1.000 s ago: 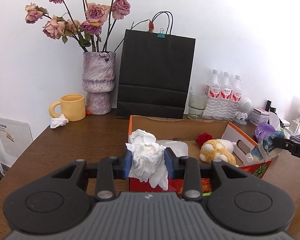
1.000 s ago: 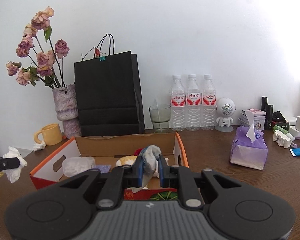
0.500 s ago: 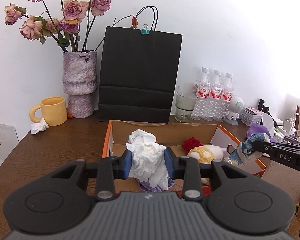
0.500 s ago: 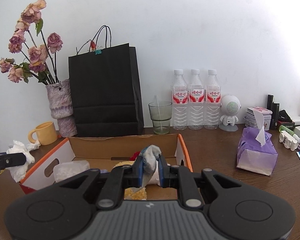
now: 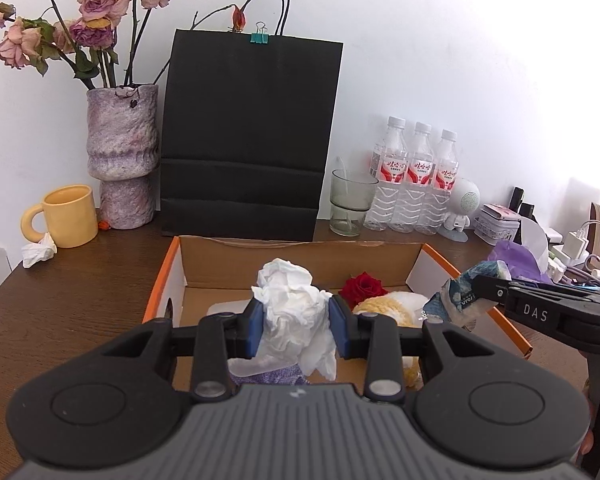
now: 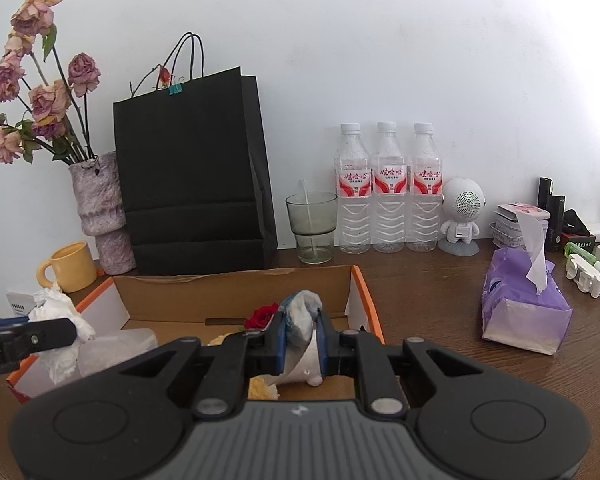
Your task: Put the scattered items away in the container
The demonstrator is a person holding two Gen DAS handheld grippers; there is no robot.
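A: In the left wrist view we see the left gripper (image 5: 296, 330) clenched on a crumpled white tissue (image 5: 294, 320), held above the near-left part of the cardboard box (image 5: 300, 256). Inside the box lie a red rose (image 5: 363, 286) and a yellow plush toy (image 5: 384, 310), both right of the tissue.

B: The right wrist view adds what that one hides. Here we see the right gripper (image 6: 300, 338) gripping a crumpled blue-and-white wrapper (image 6: 300, 318) over the box (image 6: 236, 292), near its right wall. The rose (image 6: 263, 316) sits just left of the wrapper.

A: From the left camera the right gripper (image 5: 476, 286) enters from the side, beyond the box's right edge, so we read its hold on the wrapper (image 5: 458, 300) in profile only.

B: Likewise the left gripper (image 6: 66, 334) appears at our left margin with the tissue (image 6: 60, 332) hanging at the box's left wall. Its jaws are seen edge-on; their closure we confirm only from the other view.

A: One stray tissue wad (image 5: 39, 250) lies on the table (image 5: 80, 300) well left of the box, touching the yellow mug (image 5: 68, 222).

B: Our view alone shows the purple tissue pack (image 6: 524, 308), well right of the box. Behind the box stand the black paper bag (image 6: 192, 176), a glass (image 6: 312, 226) and three water bottles (image 6: 388, 188).
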